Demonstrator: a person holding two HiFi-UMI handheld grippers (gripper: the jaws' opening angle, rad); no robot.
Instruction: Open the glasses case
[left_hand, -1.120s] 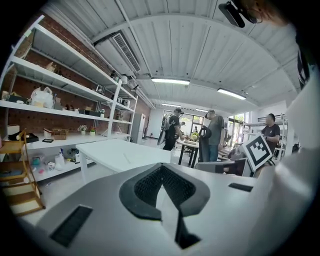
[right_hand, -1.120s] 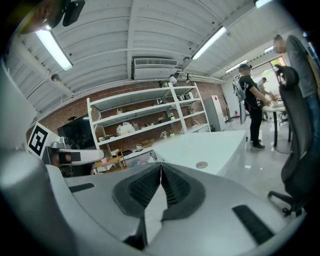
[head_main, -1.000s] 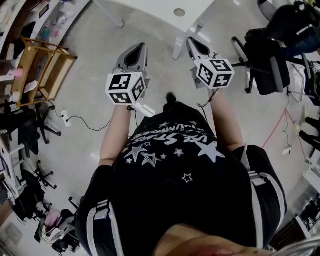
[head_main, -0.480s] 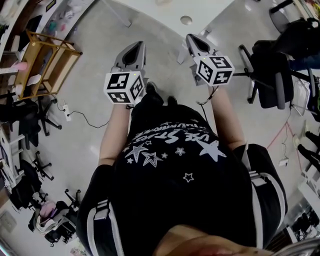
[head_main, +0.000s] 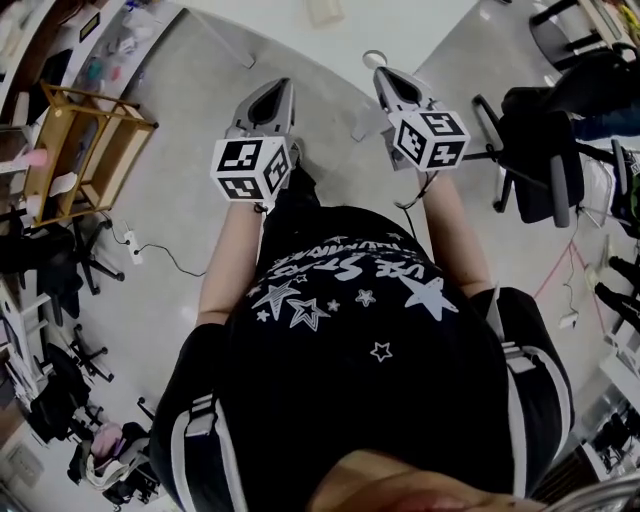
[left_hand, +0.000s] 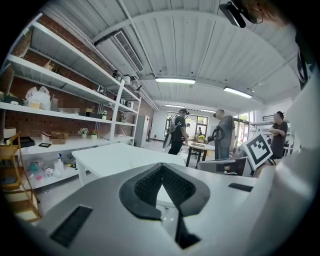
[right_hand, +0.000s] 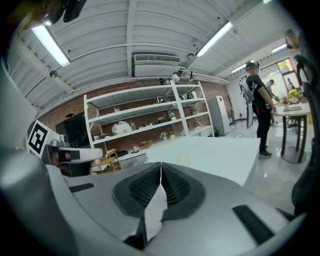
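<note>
I hold both grippers out in front of me over the grey floor, pointing at a white table (head_main: 420, 25). A small pale object (head_main: 325, 10) lies on that table; I cannot tell whether it is the glasses case. The left gripper (head_main: 272, 92) is shut with nothing between its jaws, and in its own view the left gripper (left_hand: 161, 167) has its black pads meeting. The right gripper (head_main: 388, 78) is also shut and empty. Its tips reach the table's near edge in the head view. The right gripper view shows the right gripper (right_hand: 161, 165) closed before the white tabletop (right_hand: 215, 155).
A wooden rack (head_main: 85, 140) stands at the left, and a black office chair (head_main: 540, 130) at the right. A cable (head_main: 150, 240) lies on the floor. Wall shelves (left_hand: 65, 100) run along the left, and people (left_hand: 225, 132) stand by a far table.
The white table has come closer at the top of the head view, and both shut grippers have moved forward toward it together. The pale object on it has come into sight.
</note>
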